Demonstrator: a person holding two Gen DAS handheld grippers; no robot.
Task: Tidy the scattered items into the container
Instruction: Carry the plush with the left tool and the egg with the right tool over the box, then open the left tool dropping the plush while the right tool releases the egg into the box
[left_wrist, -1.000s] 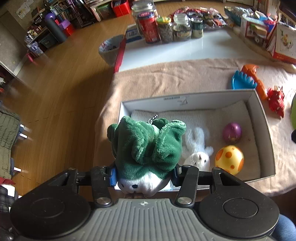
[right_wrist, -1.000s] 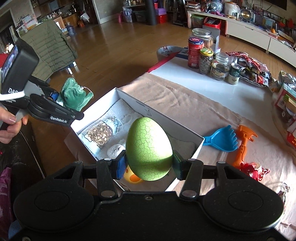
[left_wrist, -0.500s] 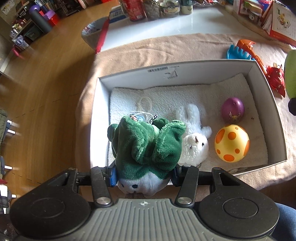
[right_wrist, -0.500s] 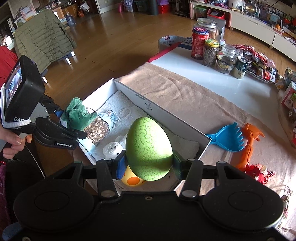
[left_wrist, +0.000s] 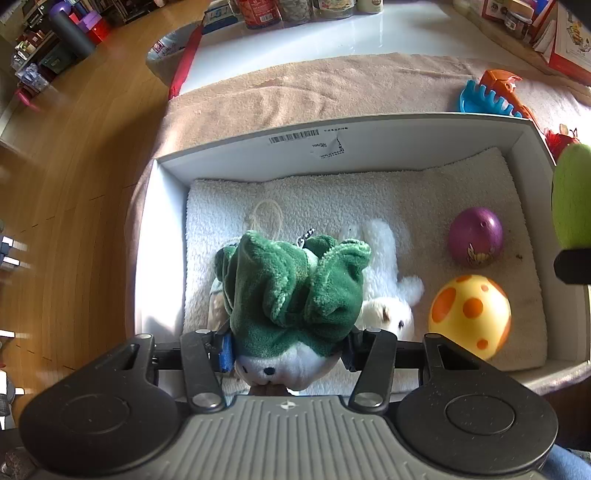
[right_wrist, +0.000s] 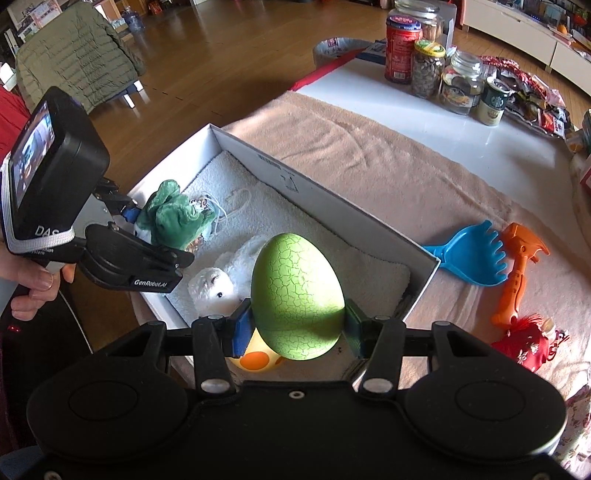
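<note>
My left gripper (left_wrist: 288, 350) is shut on a green and white plush toy (left_wrist: 291, 291) and holds it over the left part of the white box (left_wrist: 369, 136). The plush also shows in the right wrist view (right_wrist: 173, 218). My right gripper (right_wrist: 295, 332) is shut on a green crackled egg (right_wrist: 295, 291) above the box's near right corner; the egg shows at the edge of the left wrist view (left_wrist: 570, 195). In the box lie a white plush bunny (left_wrist: 384, 280), a purple egg (left_wrist: 475, 236), a yellow egg with orange spots (left_wrist: 470, 314) and a small pouch with a cord (left_wrist: 266, 218).
On the beige towel (right_wrist: 369, 147) right of the box lie a blue toy rake (right_wrist: 476, 258), an orange toy (right_wrist: 517, 273) and a red toy (right_wrist: 528, 343). Several jars and a red can (right_wrist: 400, 48) stand on the white table behind. Wooden floor lies to the left.
My left gripper has carried the green plush forward and down into the box's left part. My right gripper with the green egg has moved slightly toward the box.
</note>
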